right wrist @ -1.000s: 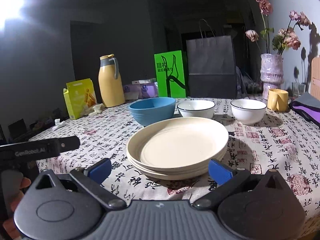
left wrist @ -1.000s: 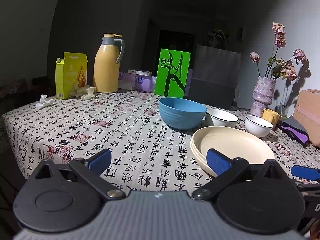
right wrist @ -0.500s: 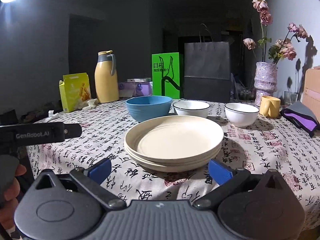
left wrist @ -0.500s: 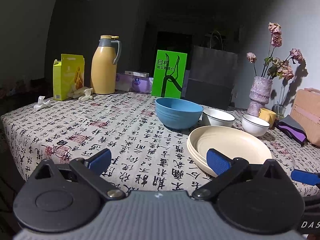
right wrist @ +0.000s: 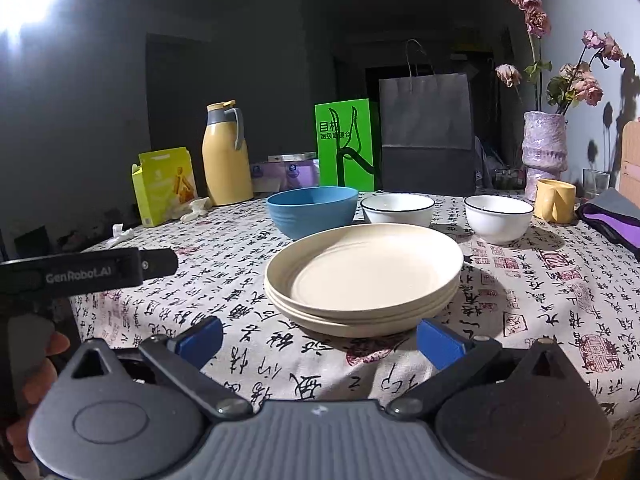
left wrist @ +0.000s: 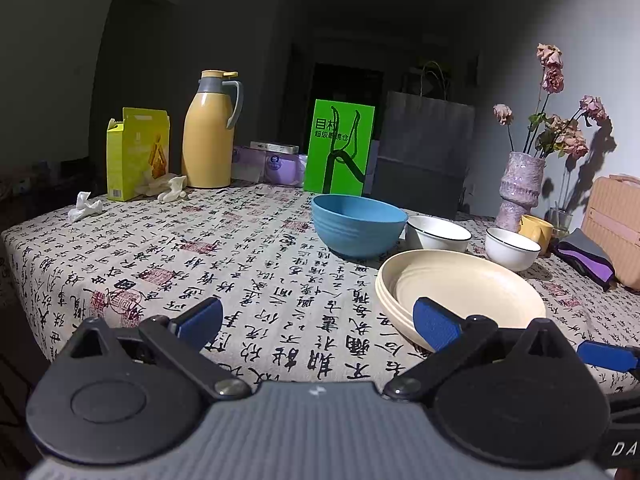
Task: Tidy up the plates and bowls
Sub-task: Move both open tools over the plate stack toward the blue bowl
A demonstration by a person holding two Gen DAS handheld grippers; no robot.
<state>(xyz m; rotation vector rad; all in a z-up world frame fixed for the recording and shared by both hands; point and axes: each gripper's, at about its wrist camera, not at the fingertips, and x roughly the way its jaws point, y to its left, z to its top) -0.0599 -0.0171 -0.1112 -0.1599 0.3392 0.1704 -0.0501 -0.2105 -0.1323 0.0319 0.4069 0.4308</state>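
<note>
Both grippers have barely shifted since a moment ago, jaws apart and empty. The stack of cream plates [right wrist: 362, 280], apparently three, sits on the counter [right wrist: 520, 304] before the blue bowl [right wrist: 312, 210].

in front of me a table under a pale cloth printed with black calligraphy and red seals [right wrist: 540, 304] carries a stack of cream round plates [right wrist: 364, 280] near its front edge. behind them stand a blue ribbed bowl [right wrist: 312, 210] and two white black-rimmed bowls [right wrist: 398, 209] [right wrist: 498, 218]; further back are a yellow thermos jug [right wrist: 226, 154], a yellow-green carton [right wrist: 164, 186], a green box [right wrist: 346, 144], a grey paper bag [right wrist: 426, 128], a lilac vase of dried roses [right wrist: 544, 152] and a yellow mug [right wrist: 554, 200].
</note>
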